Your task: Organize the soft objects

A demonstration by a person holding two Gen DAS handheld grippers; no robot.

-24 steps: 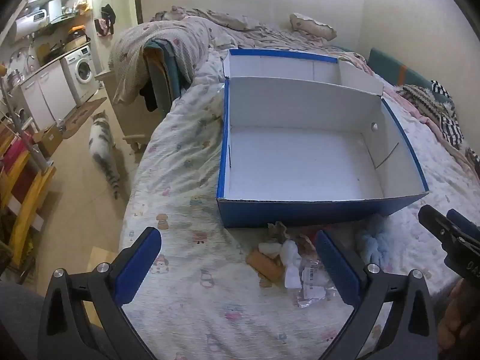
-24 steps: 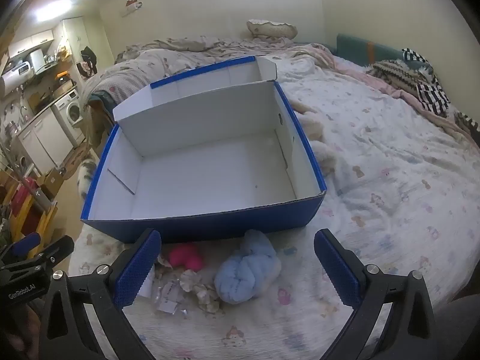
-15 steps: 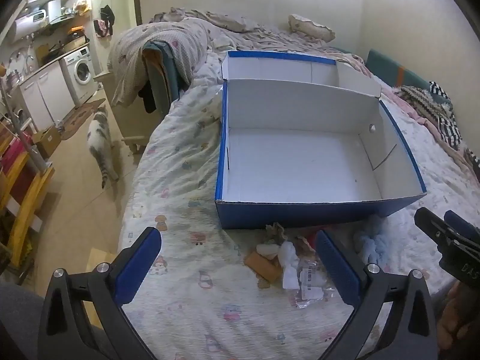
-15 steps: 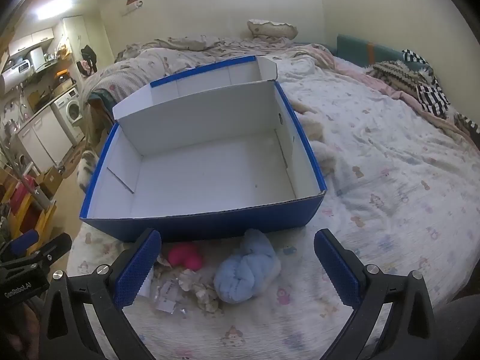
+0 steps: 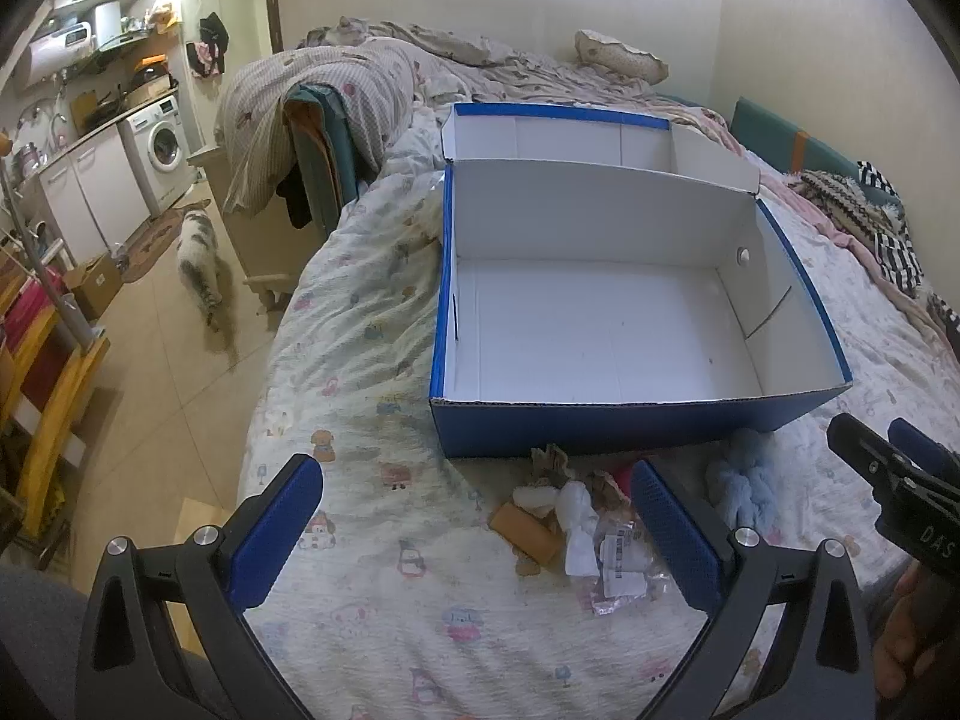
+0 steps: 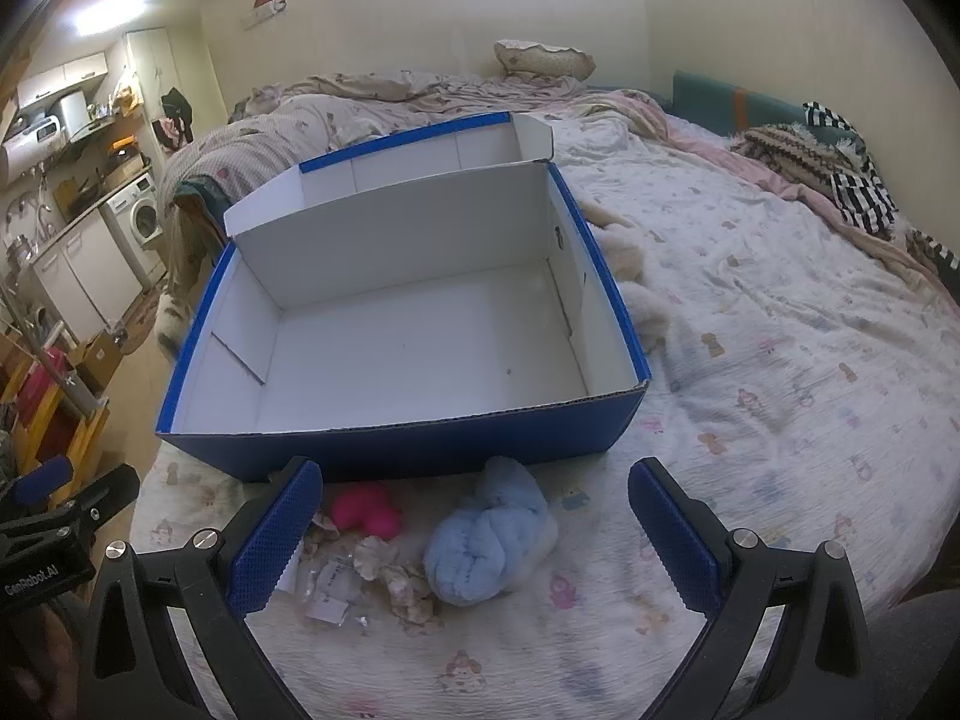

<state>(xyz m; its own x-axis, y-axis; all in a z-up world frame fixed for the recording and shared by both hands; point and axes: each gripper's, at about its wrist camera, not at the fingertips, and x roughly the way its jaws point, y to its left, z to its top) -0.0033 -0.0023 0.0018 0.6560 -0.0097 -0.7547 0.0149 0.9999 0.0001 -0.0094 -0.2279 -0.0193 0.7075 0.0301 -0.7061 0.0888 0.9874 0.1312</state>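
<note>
Bedroom, patterned bedspread (image 6: 780, 372): we list one blue box (image 6: 396, 456), empty. Nothing is stowed yet; light blue plush (image 6: 489, 531), pink soft toy (image 6: 366, 510) and crumpled bits (image 5: 576, 522) lie just before its near wall. Left gripper (image 5: 474, 531) and right gripper (image 6: 471, 531) both gape wide, holding nothing. Since the earlier frame, only the cat (image 5: 201, 264) on the floor has moved.

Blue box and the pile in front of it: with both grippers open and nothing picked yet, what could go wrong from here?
The light blue plush lies against crinkled wrappers, so the right gripper might pinch litter along with it. The pink toy sits tight to the blue box wall, which a finger may shove across the soft bedsheet.
</note>
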